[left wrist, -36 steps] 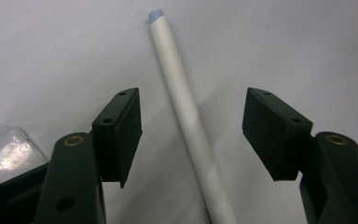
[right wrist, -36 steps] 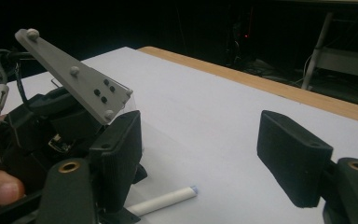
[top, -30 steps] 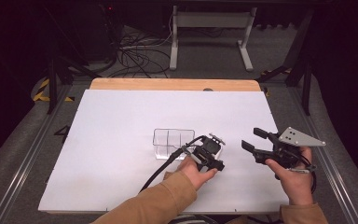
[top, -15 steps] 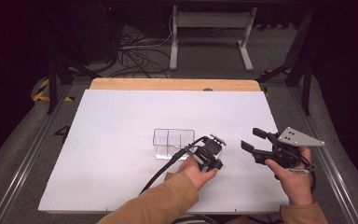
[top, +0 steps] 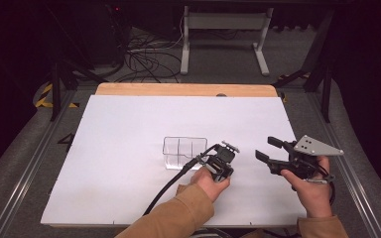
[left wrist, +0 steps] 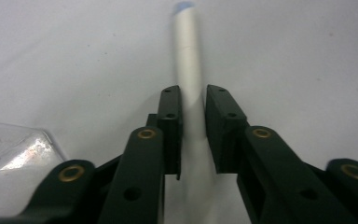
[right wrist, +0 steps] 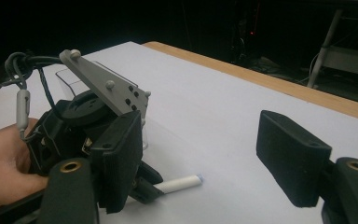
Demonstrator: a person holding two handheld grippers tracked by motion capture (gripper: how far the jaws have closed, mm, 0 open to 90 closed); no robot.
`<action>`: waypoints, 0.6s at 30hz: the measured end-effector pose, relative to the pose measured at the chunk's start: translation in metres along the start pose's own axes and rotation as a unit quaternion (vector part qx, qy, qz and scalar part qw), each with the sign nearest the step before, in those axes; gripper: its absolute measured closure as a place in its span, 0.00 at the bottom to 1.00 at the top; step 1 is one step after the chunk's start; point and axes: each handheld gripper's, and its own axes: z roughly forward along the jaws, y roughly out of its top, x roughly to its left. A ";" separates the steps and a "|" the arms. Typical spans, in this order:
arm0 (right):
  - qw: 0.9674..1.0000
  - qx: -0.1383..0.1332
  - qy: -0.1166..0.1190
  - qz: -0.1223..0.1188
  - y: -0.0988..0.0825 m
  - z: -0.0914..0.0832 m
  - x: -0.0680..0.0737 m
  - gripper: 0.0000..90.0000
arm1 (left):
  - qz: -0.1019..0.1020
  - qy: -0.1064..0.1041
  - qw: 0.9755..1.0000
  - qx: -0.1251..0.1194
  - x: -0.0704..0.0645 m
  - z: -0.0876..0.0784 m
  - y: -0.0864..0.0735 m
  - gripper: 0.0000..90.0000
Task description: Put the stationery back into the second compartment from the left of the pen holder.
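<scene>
White stick (left wrist: pixel 188 65) lies on the table (top: pixel 129 129). In the left gripper view, the left gripper (left wrist: pixel 193 100) has just closed on it. In the right gripper view, the right gripper (right wrist: pixel 205 154) stands wide, the stick between its jaws farther off.

The high view is looking forward and down over the whole counter (top: pixel 129 148). The left gripper view is hugging the surface, close on a white stick (left wrist: pixel 188 60); the right gripper view is sharing that stick at its 6 o'clock.
</scene>
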 end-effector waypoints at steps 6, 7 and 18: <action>1.000 0.000 0.000 -0.001 0.000 -0.001 -0.001 0.36 | -0.015 -0.019 1.000 -0.003 0.004 0.000 0.000 0.87; 1.000 -0.001 -0.001 0.000 0.000 -0.001 -0.002 0.36 | -0.015 -0.019 1.000 -0.005 0.004 -0.001 0.000 0.87; 1.000 -0.001 -0.003 0.002 -0.001 -0.002 -0.004 0.36 | -0.003 -0.051 0.997 -0.060 0.005 -0.025 0.000 0.87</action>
